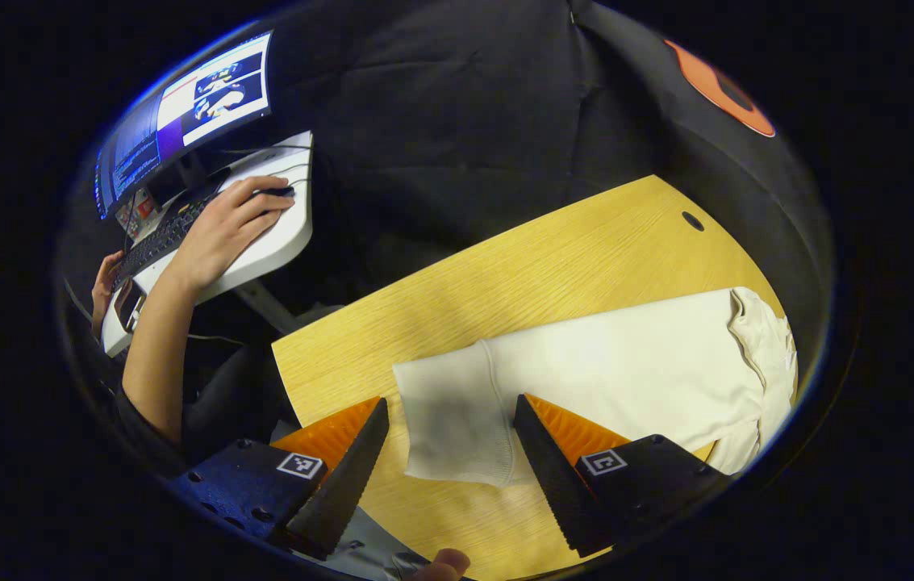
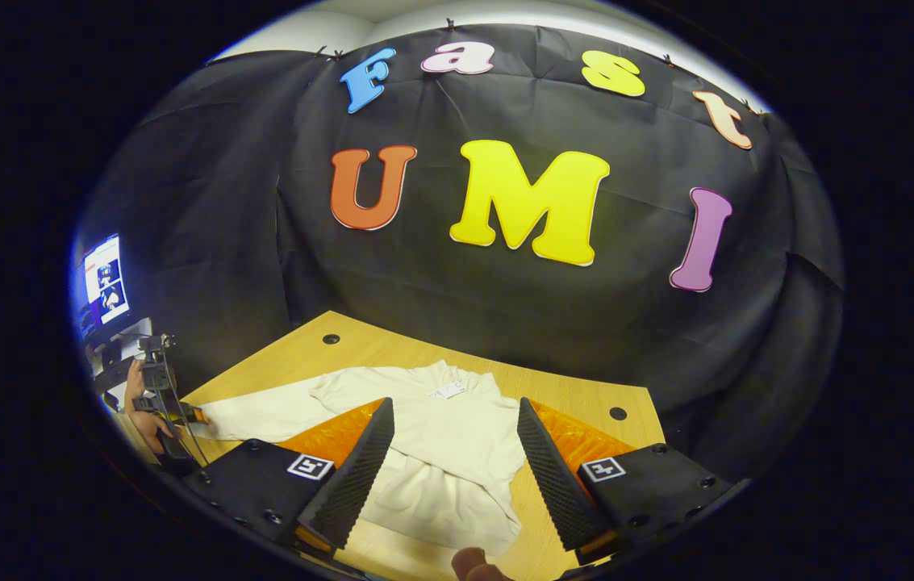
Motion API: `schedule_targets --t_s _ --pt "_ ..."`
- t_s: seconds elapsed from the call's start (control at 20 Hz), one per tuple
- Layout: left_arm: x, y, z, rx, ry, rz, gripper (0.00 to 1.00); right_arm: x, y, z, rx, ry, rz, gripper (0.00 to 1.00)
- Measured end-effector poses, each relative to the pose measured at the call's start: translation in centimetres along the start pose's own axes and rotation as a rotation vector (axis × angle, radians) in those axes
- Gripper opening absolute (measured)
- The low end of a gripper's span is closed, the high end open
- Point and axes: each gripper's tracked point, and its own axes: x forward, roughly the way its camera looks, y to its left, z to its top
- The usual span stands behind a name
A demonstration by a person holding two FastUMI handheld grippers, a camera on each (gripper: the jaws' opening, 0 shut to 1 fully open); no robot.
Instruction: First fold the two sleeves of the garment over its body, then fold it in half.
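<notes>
Pale wood-grain worktop (image 1: 553,258) carries my cream knit sweatshirt (image 2: 457,436), spread flat, one ribbed-cuffed sleeve (image 1: 457,428) stretched out. My left hand-held gripper (image 1: 450,440) hovers spread above that cuff; my right hand-held gripper (image 2: 455,448) hangs spread over the rumpled body.

We see the garment (image 1: 610,363) as soft, matt cream cloth with a ribbed knit cuff (image 1: 457,436), lying on the table (image 1: 521,274), whose top looks like pale wood with fine straight grain and a smooth, faintly satin finish. Behind the table hangs the booth wall (image 2: 505,323), a matt black cloth, creased. Beside the table stands a small desk (image 1: 283,234) of smooth white board. The left gripper (image 1: 450,452) fingers (image 1: 348,476) carry rough, ridged inner faces.
</notes>
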Motion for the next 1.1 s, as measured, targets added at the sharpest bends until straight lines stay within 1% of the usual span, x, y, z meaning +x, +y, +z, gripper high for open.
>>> schedule_targets --t_s 0.05,0.2,0.3,0.4,0.5,0.55,0.7,0.75,0.85,0.9,0.95,1.05,1.1 --pt "0.1 -0.1 0.5 -0.014 0.002 0.006 1.0 -0.3 0.0 -0.1 0.003 -0.006 -0.002 0.95" --pt "0.2 -0.6 0.4 -0.022 0.071 0.014 1.0 -0.9 -1.1 -0.2 0.003 -0.017 -0.031 0.95" --pt "0.3 -0.5 0.3 -0.021 0.118 0.013 1.0 -1.3 -1.3 -0.2 0.01 -0.023 -0.035 0.96" --pt "0.3 -0.6 0.4 -0.01 0.157 0.002 1.0 -1.6 -1.3 -0.6 0.026 -0.016 -0.03 0.95" --pt "0.4 -1.0 0.5 0.02 0.192 -0.016 0.96 -1.6 -1.5 -0.9 0.035 -0.014 -0.026 0.95" --pt "0.2 -1.2 0.4 0.03 0.202 -0.022 0.89 -1.7 -1.7 -0.8 0.041 -0.017 -0.027 0.95" --pt "0.2 -1.8 0.5 0.036 0.205 -0.034 0.75 -1.8 -2.6 -0.5 0.056 -0.02 -0.034 0.95" --pt "0.4 -2.2 0.6 0.039 0.2 -0.041 0.6 -1.8 -2.9 -0.3 0.061 -0.026 -0.036 0.95" --pt "0.5 -3.0 0.8 0.052 0.188 -0.068 0.43 -1.9 -3.3 0.1 0.062 -0.036 -0.04 0.95" --pt "0.6 -3.2 0.9 0.053 0.186 -0.076 0.27 -1.9 -3.4 0.2 0.062 -0.037 -0.037 0.95" --pt "0.5 -3.2 0.9 0.05 0.183 -0.079 0.15 -1.9 -3.5 0.4 0.064 -0.04 -0.034 0.95" --pt "0.5 -3.2 0.9 0.037 0.18 -0.082 0.09 -1.7 -3.7 0.5 0.058 -0.045 -0.03 0.95" --pt "0.4 -3.3 0.9 0.041 0.18 -0.08 0.08 -1.6 -3.9 0.4 0.061 -0.044 -0.028 0.95"
